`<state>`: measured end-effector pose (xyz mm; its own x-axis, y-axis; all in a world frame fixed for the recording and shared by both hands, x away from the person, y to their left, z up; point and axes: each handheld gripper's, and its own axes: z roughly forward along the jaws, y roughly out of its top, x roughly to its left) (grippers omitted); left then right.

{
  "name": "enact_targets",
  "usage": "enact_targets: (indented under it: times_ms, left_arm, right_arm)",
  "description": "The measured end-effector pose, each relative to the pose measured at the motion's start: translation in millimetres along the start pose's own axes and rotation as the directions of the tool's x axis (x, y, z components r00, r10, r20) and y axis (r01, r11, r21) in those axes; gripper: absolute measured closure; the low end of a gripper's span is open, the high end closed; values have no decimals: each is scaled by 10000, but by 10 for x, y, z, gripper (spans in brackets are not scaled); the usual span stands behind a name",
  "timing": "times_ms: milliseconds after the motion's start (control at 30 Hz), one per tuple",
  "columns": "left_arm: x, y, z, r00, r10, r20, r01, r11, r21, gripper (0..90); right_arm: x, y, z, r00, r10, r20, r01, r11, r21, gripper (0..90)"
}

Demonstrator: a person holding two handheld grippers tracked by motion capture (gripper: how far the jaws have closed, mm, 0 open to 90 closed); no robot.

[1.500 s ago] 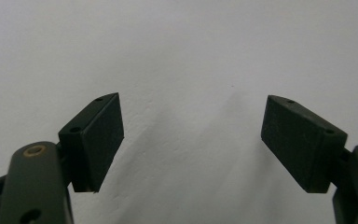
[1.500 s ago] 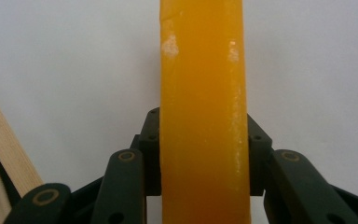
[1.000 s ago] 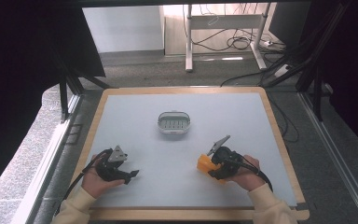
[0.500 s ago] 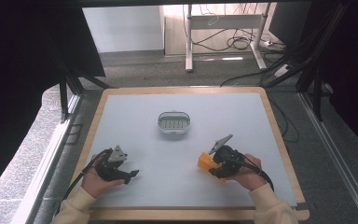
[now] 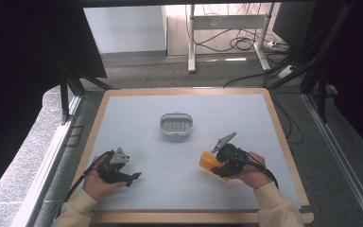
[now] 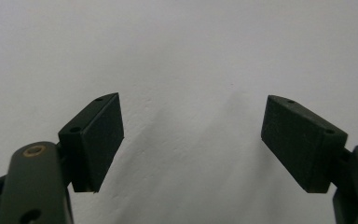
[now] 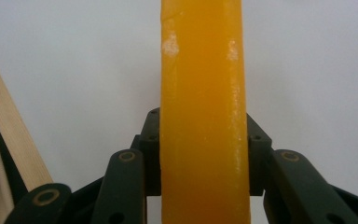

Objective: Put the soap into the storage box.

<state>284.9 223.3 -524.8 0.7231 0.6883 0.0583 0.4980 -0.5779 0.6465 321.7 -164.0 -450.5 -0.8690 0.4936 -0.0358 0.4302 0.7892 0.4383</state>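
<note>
The right gripper (image 5: 213, 163) clamps an orange block (image 7: 204, 116) squarely between its jaws, just above the table (image 5: 170, 156). It looks stiff, light and faintly waxy, so the flat sides suit gripping. The left gripper (image 6: 191, 140) gapes, nothing between its jaws.

No readable text, label, brand, number or sign anywhere in these views
</note>
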Motion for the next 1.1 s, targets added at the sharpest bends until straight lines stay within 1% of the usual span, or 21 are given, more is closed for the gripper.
enact_targets:
  times_ms: [67,233,367,567,800,900,1100]
  left_arm:
    - [3,-1,-4,10000,7,-4,-7,10000,1,210]
    - [4,-2,-7,10000,28,4,-28,10000,13,209]
    - [5,-2,-8,10000,31,6,-31,10000,20,209]
    - [5,0,-3,10000,65,3,-65,10000,40,209]
    - [7,-1,-4,10000,81,-9,-81,10000,53,209]
    - [7,-1,-4,10000,87,-11,-87,9999,52,209]
    - [6,-1,-3,10000,69,-1,-69,10000,49,209]
  right_arm:
    - [-3,32,-21,9999,-111,52,111,9999,-14,616]
    - [-28,88,-47,9997,-204,100,205,9997,-106,616]
    - [-67,110,-47,9998,-189,0,189,9997,-169,616]
    - [-103,156,-49,9996,-267,92,268,9995,-161,616]
    - [-168,223,-59,9996,-224,144,227,9995,-212,616]
    - [-201,246,-46,9995,-279,129,280,9996,-107,617]
    - [-281,291,-35,9998,-159,113,160,9998,-126,616]
